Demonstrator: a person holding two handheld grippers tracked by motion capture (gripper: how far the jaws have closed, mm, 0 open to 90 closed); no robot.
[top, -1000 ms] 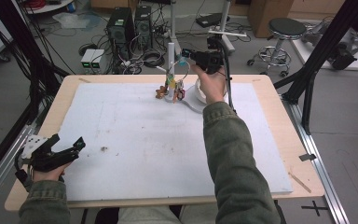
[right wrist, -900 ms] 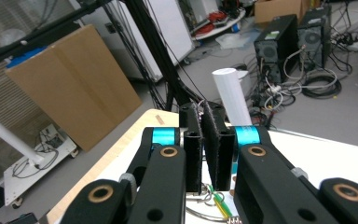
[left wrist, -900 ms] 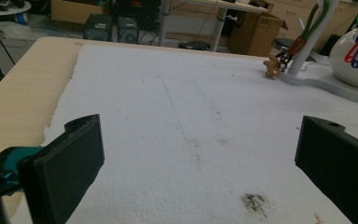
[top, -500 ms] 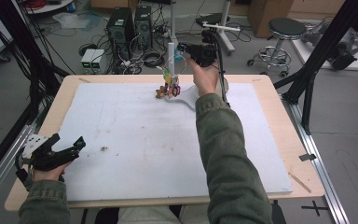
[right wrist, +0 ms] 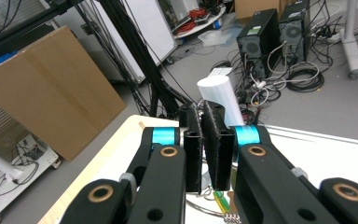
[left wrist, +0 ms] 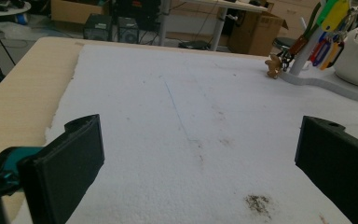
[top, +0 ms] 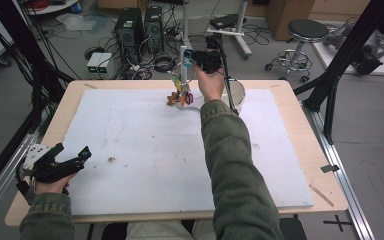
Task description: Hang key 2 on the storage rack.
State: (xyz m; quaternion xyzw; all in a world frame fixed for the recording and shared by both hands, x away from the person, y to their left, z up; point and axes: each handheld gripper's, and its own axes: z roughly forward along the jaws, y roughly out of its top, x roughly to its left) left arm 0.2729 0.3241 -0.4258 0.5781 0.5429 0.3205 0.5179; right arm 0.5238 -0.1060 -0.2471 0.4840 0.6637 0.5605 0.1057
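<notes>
Here the closed right hand-held gripper [right wrist: 204,140] half hides the key ring [right wrist: 200,201].

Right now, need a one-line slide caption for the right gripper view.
Right hand-held gripper, jaws shut, beside the white post of the key stand, a wire ring visible below the jaws.

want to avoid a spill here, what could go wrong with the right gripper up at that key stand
1. The right gripper is shut at the top of the white post, with a wire ring at its jaws. Pulling sideways could tip the stand.
2. The bunch of keys and tags hangs from that ring, so a slipping grip might drop it onto the foam mat.
3. The white bowl sits right beside the forearm and could get nudged. The left gripper is open, far away.
</notes>
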